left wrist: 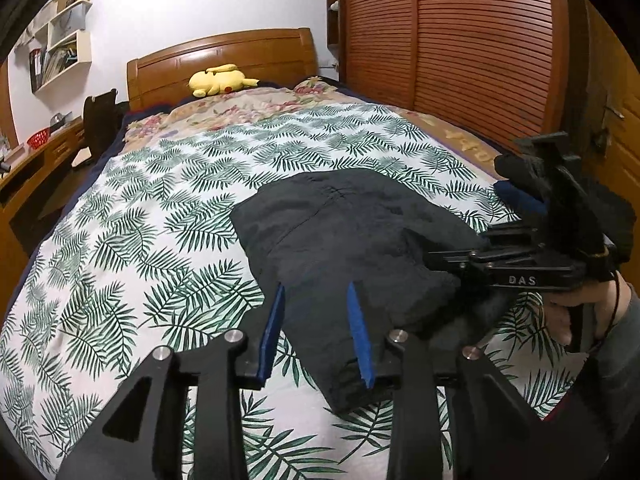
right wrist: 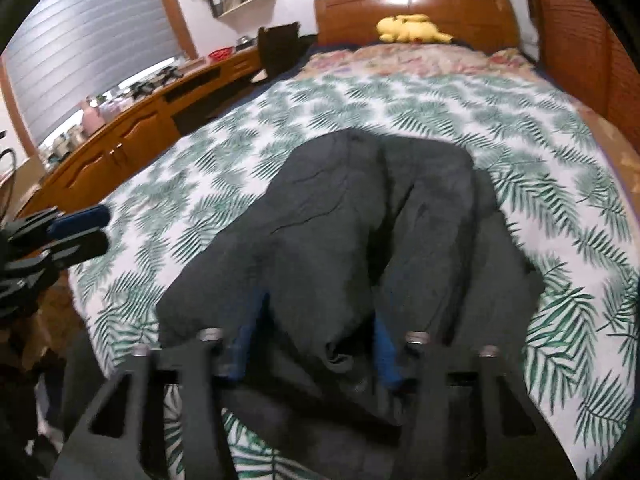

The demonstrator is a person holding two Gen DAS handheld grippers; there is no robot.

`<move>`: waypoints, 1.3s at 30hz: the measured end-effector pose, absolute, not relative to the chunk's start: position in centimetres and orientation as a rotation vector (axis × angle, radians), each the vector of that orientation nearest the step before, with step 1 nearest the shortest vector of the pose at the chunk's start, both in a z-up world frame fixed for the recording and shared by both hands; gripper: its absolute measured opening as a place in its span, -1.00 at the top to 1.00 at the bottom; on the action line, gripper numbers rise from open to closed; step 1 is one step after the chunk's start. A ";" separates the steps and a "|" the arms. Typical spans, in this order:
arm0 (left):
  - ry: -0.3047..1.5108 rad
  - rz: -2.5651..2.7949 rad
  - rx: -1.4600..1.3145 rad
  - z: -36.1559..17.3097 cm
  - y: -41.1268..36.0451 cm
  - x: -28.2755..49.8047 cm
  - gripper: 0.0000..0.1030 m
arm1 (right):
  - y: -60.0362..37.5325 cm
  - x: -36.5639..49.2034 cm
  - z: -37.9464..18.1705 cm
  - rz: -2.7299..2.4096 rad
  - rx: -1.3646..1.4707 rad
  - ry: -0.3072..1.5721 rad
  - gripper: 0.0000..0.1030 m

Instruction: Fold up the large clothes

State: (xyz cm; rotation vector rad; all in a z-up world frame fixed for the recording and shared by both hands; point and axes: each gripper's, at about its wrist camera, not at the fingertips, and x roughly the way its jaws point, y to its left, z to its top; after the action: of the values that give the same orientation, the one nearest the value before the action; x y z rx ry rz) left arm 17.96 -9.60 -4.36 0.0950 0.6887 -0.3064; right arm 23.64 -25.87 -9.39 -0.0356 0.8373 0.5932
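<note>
A dark grey garment (left wrist: 352, 248) lies partly folded in a heap on the palm-leaf bedspread (left wrist: 160, 216). My left gripper (left wrist: 318, 300) is open and empty, its blue fingers hovering just above the garment's near edge. My right gripper (left wrist: 440, 258) reaches in from the right in the left wrist view, its tips against the cloth. In the right wrist view the garment (right wrist: 340, 224) fills the middle, and the right gripper (right wrist: 316, 312) has its blue fingers spread wide with a fold of cloth bunched between them. The left gripper (right wrist: 100, 228) shows at the far left.
A yellow plush toy (left wrist: 218, 79) lies by the wooden headboard (left wrist: 224, 60). A slatted wooden wardrobe (left wrist: 460, 48) stands along the right of the bed. A wooden desk (right wrist: 132, 128) with clutter runs along the left. A floral blanket (left wrist: 248, 106) covers the head end.
</note>
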 end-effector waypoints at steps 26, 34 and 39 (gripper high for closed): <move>0.728 -0.422 0.101 -7.2 -12.5 25.5 0.32 | -34.9 16.6 -9.4 0.287 -0.080 0.752 0.09; 0.730 -0.429 0.117 -7.9 -12.7 28.3 0.32 | -35.6 17.0 -9.1 0.244 -0.050 0.724 -0.46; 0.742 -0.430 0.130 -8.5 -13.1 30.2 0.31 | -35.8 17.4 -9.4 0.250 -0.048 0.735 -0.51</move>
State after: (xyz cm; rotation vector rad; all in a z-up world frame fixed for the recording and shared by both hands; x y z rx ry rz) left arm 30.19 -13.09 -8.53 0.1295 0.7424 -0.4301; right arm 17.38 -35.83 -9.44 -0.0476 0.7348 0.2499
